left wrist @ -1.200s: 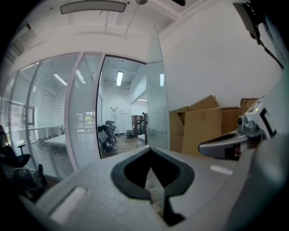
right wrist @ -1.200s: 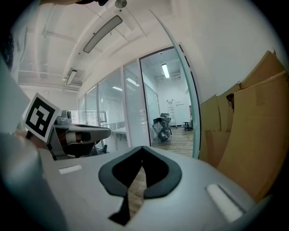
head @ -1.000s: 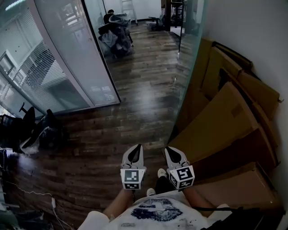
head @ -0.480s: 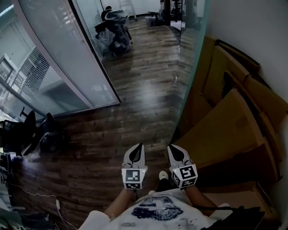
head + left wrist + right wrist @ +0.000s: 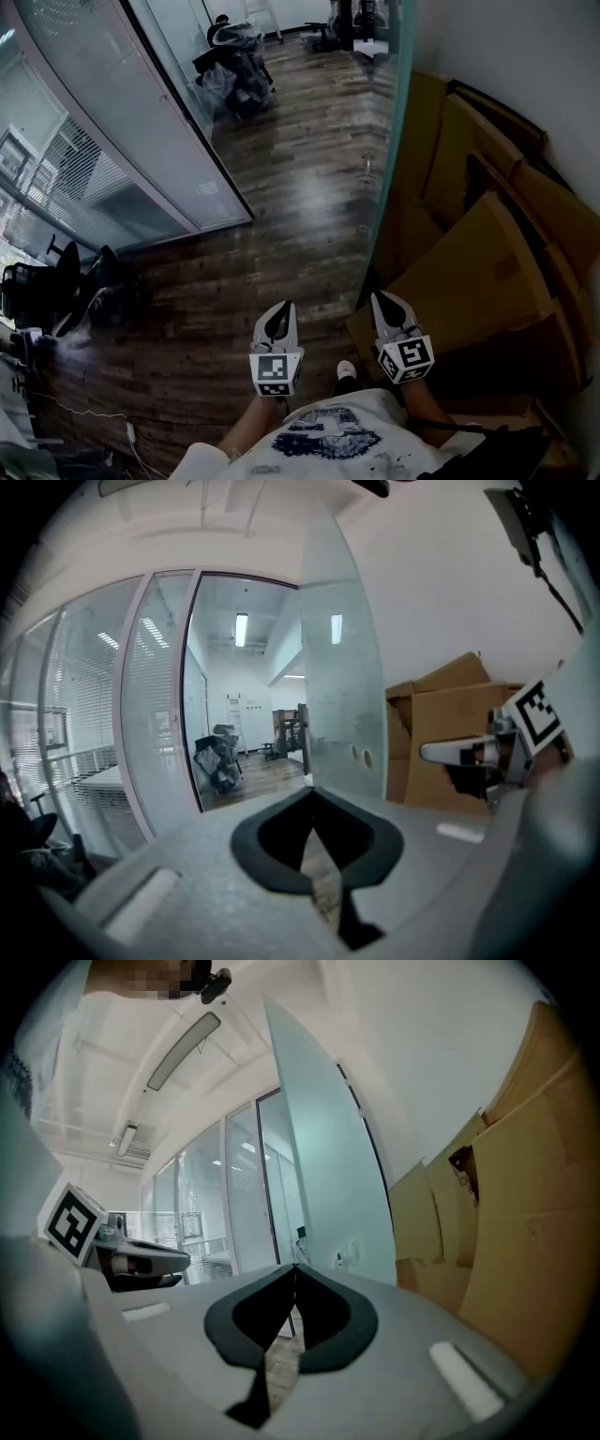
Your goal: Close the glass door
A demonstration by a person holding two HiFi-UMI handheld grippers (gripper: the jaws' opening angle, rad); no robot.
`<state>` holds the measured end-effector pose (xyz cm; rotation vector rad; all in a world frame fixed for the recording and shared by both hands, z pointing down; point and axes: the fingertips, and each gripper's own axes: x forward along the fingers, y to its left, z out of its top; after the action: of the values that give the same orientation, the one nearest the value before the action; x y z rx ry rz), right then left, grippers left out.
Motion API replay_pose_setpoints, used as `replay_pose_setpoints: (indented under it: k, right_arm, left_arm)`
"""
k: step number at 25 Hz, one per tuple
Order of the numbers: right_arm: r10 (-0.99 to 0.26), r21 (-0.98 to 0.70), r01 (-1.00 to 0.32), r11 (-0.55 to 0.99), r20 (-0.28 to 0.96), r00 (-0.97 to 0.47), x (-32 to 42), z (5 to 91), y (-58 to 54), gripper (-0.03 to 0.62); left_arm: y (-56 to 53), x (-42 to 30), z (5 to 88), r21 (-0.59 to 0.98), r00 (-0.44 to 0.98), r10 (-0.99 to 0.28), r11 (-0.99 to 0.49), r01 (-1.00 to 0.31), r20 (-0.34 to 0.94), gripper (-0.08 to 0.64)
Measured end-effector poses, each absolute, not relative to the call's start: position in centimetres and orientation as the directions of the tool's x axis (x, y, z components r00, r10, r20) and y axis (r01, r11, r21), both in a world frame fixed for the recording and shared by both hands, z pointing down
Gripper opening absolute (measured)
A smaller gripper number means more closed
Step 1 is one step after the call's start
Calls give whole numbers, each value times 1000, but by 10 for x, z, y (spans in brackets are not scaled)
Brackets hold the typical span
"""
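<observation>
Right tongs (image 5: 294,1266) in front, jaws pressed together at the tips, nothing between them. Strip of wood floor (image 5: 279,1365) visible through the gap lower down. Glass door (image 5: 328,1176) straight ahead, frosted, seen nearly edge-on, leaning in frame. Cardboard boxes (image 5: 530,1241) stacked at right against white wall (image 5: 431,1072). Left tongs (image 5: 178,1262) at left with marker cube. Glass partitions (image 5: 211,1218) behind, ceiling light (image 5: 183,1049) above.
</observation>
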<state>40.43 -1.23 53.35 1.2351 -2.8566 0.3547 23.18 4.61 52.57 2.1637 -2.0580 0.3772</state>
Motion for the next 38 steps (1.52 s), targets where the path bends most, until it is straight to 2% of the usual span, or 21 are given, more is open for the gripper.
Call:
replay_pose_setpoints:
  k: [5,11,17,19,24,27,38]
  right_arm:
    - [-732,-196,-730,655,78,-677,422,535,-44,6]
    - [-727,-156,-728,668,77,-683,433,540,-71,39]
    - [-635,-80,-640,764,84,-768,423,549,-91,89]
    - [-606,-58,-611,789,90,-791,419,551,-101,128]
    - [-552,-23,-557,830,113,-826,405,558,-126,144]
    - [-495,24,-498,867,157,-854,393,566,-135,181]
    - [-399,37,-401,915,224,-889,360,578,-160,181]
  left_arm:
    - [36,228,529,-96,28,-965,-55,-994,260,2]
    - [21,234,525,-99,24,-967,-51,-994,255,3]
    - [12,238,522,-110,11,-969,-40,-993,248,3]
    - [14,240,523,-111,10,-968,-39,-993,252,3]
    - [19,233,533,-107,-12,-960,-19,-994,279,3]
    - [18,230,534,-108,-16,-959,-15,-994,283,3]
    - [-6,210,536,-91,34,-952,-64,-994,305,3]
